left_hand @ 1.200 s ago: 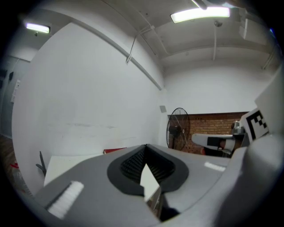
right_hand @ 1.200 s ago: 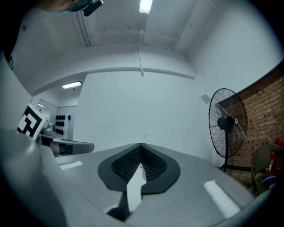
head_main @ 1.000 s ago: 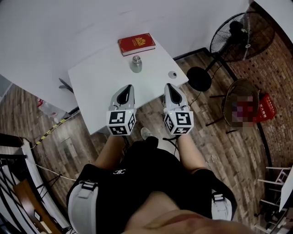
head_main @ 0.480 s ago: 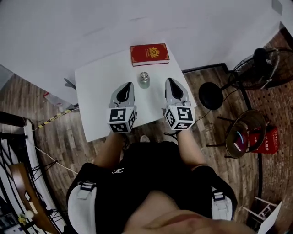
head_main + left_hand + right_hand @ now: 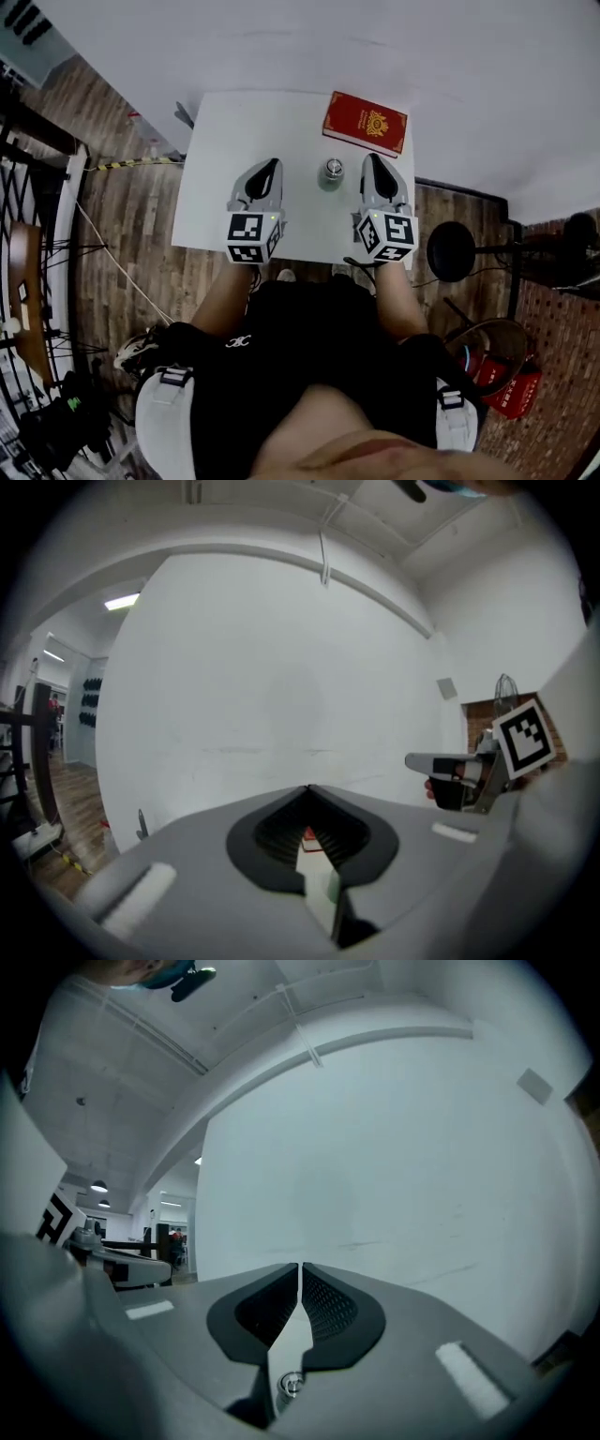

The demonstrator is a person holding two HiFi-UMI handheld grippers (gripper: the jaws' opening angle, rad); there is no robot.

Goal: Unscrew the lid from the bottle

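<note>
Plainly, neither tool has hold of anything yet. The left hand-held gripper (image 5: 270, 166) has its jaws pressed together with nothing between them, and the right hand-held gripper (image 5: 372, 159) is closed and empty as well; each gripper view shows its own jaw tips meeting against the white wall.

The bottle (image 5: 333, 172) stands upright on the white bench (image 5: 234, 131), between the two tips and nearer the right one, touching neither. Its lid (image 5: 334, 168) looks to be on. A red book (image 5: 366, 123) lies flat just beyond the right tip, clear of the bottle.

The bottle looks like small, bare metal, so it is probably stiff, smooth and fairly light. It should not crush under the pads, but it may slide, spin or tip over if pushed from one side only. A sound hold would likely be one gripper across the body, low down, to stop it turning, and the other across the lid from above or from the side. Both sets of jaws would first have to open wide enough to pass around it.
</note>
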